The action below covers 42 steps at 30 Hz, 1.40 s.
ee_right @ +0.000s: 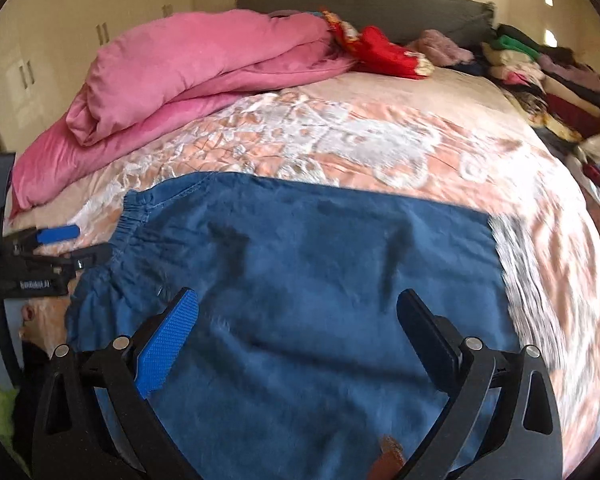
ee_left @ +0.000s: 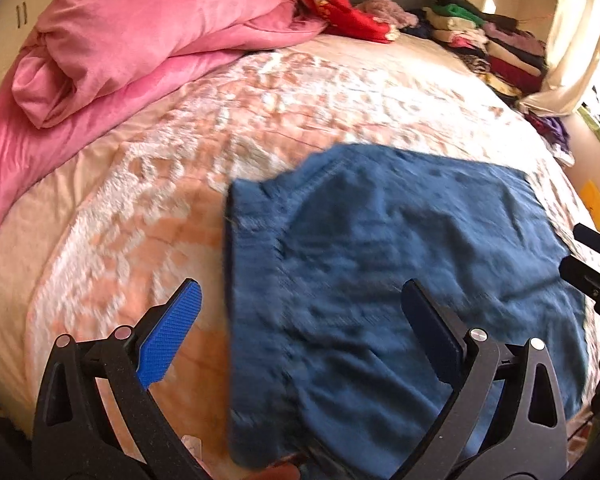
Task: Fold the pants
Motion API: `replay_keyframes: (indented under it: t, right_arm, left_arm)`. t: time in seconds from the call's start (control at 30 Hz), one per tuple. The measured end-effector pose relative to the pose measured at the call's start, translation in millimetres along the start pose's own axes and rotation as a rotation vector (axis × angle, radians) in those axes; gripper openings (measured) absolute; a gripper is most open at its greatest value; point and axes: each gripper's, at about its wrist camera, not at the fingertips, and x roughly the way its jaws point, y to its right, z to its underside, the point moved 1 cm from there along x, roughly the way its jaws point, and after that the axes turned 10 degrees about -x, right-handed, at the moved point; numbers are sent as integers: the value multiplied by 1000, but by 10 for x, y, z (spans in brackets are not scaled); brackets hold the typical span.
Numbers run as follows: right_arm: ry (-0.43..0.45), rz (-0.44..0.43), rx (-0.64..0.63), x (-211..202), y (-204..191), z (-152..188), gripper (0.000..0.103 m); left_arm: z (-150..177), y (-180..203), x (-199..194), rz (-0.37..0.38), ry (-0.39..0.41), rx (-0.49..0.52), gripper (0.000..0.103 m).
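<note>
- Over the near part of the bed, the left gripper (ee_left: 300, 304) hangs with its fingers wide apart and nothing between them; one blue-padded finger (ee_left: 168, 340) sits above the bedspread, the other dark finger (ee_left: 432, 332) above blue cloth.
- Right gripper (ee_right: 298, 312): fingers likewise spread wide, clamped on nothing, both poised above the pants; whether the tips touch the cloth cannot be told.
- Pants (ee_right: 300, 280): blue, lying flat and folded into a broad rectangle on the near half of the bed; the gathered elastic waistband (ee_right: 134, 216) is at the left end in the right wrist view, the straight far end (ee_right: 496, 240) at the right.
- Left gripper as seen from the right wrist camera (ee_right: 76, 244): at the left edge, just beside the waistband, fingers parted.
- Right gripper as seen from the left wrist camera (ee_left: 592, 256): at the right edge, near the pants' right side; only dark parts show.
- Bedspread (ee_right: 340, 140): peach with a white pattern, covering the bed under the pants.
- Pink quilt (ee_left: 140, 40): bundled at the far left, well apart from the pants.
- Red cloth (ee_right: 384, 54): beside the quilt near the grey headboard (ee_right: 380, 4).
- Clothes pile (ee_right: 548, 76): stacked at the far right of the bed.
</note>
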Motion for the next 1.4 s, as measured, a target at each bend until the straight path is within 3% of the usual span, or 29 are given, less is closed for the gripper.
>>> replay_keyframes:
  t: [0.33, 0.53, 0.6, 0.67, 0.77, 0.8, 0.83, 0.93, 1.07, 1.23, 1.3, 1.4]
  right_arm:
    - [-40, -13, -106, 704, 161, -557, 99]
    - [-92, -11, -122, 1184, 304, -790, 99]
    - [-112, 1, -152, 1348, 321, -837, 99]
    - [-135, 9, -177, 1495, 318, -859, 99]
    - [-160, -2, -215, 1651, 279, -874, 99]
    - [-163, -5, -235, 1688, 250, -878, 99]
    - [-164, -8, -251, 1706, 223, -878, 99]
    - [-164, -12, -320, 1771, 113, -895, 99]
    - [-148, 3, -429, 1821, -39, -918, 97]
    - [-119, -59, -465, 1821, -140, -909, 65]
    - [-105, -87, -478, 1779, -196, -880, 41]
    - [-91, -96, -502, 1707, -296, -819, 19]
  left_arm:
    - [-436, -233, 557, -24, -61, -10, 94]
    - [-528, -254, 826, 42, -78, -13, 94]
    - [-551, -273, 917, 30, -83, -23, 94]
    - [-577, -270, 965, 11, -68, -10, 84]
    - [-595, -241, 977, 56, -60, 13, 57]
    - [-589, -224, 963, 82, -57, 23, 40]
    - [-586, -206, 943, 94, -48, 33, 32]
    - [-552, -126, 809, 107, -7, 84, 23]
    - [-480, -50, 577, 127, 40, 145, 22]
    - [-393, 4, 306, 175, 69, 183, 22]
    - [-368, 15, 265, 178, 69, 193, 22]
    - [-361, -21, 289, 174, 63, 182, 22]
